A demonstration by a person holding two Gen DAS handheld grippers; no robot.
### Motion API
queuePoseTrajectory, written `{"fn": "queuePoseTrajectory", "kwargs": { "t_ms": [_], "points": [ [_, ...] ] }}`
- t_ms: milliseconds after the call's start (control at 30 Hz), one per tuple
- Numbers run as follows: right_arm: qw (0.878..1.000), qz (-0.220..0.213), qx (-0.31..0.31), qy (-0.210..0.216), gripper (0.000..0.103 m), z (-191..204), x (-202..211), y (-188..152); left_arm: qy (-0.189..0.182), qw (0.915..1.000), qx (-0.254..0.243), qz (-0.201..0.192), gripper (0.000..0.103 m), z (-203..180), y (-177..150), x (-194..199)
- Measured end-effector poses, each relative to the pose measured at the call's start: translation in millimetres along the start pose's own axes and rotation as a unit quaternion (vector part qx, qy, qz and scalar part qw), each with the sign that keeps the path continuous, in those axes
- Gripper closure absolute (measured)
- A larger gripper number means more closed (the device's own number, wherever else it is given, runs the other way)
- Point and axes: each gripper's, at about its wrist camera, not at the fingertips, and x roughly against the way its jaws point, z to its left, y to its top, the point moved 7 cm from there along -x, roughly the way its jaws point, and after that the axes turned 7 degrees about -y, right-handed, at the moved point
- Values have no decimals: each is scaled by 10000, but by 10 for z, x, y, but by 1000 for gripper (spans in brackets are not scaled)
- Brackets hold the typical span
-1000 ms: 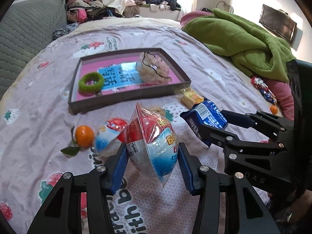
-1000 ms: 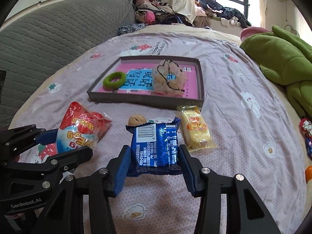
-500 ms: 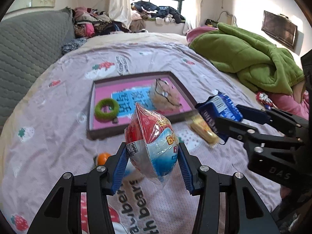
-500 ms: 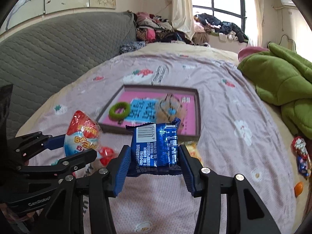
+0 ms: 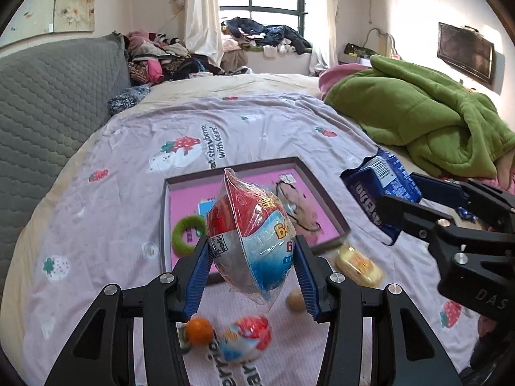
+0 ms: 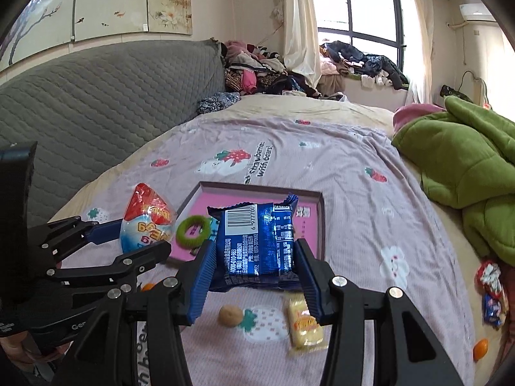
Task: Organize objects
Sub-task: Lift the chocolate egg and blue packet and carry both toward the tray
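Observation:
My left gripper (image 5: 252,276) is shut on a red, white and blue snack bag (image 5: 251,238) and holds it high above the bed; the bag also shows in the right wrist view (image 6: 146,222). My right gripper (image 6: 252,281) is shut on a blue snack packet (image 6: 256,247), also raised; it shows in the left wrist view (image 5: 379,189). Below lies a shallow pink tray (image 5: 325,193) with a green ring (image 5: 185,231) and a beige fluffy item (image 5: 305,206); the tray also shows in the right wrist view (image 6: 317,222).
On the strawberry bedsheet lie a second red-blue snack bag (image 5: 248,337), an orange (image 5: 199,331), a yellow packet (image 6: 304,321), a small brown ball (image 6: 230,315). A green blanket (image 6: 463,167) is heaped right, with wrapped candies (image 6: 491,286) and another orange (image 6: 481,347) near the bed's right edge.
Both grippers have risen well above the bed with their snacks still held. The tray and loose items now look smaller and lower in both views.

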Motion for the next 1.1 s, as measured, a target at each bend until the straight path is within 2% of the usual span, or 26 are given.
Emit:
{"fn": "queuePoseTrajectory", "kwargs": {
  "t_ms": [567,867,1100],
  "points": [
    [9998,-135,13,-160,53,-158,-538,427,92,9998,135,-81,52,368,428,-576],
    [9994,-304,-59,-161,53,-236,-853,536,162,9992,366,-87,52,667,478,-925],
    [9994,-322,-47,-155,53,-237,-1065,503,216,9992,343,-10,52,763,441,-1172]
  ]
}}
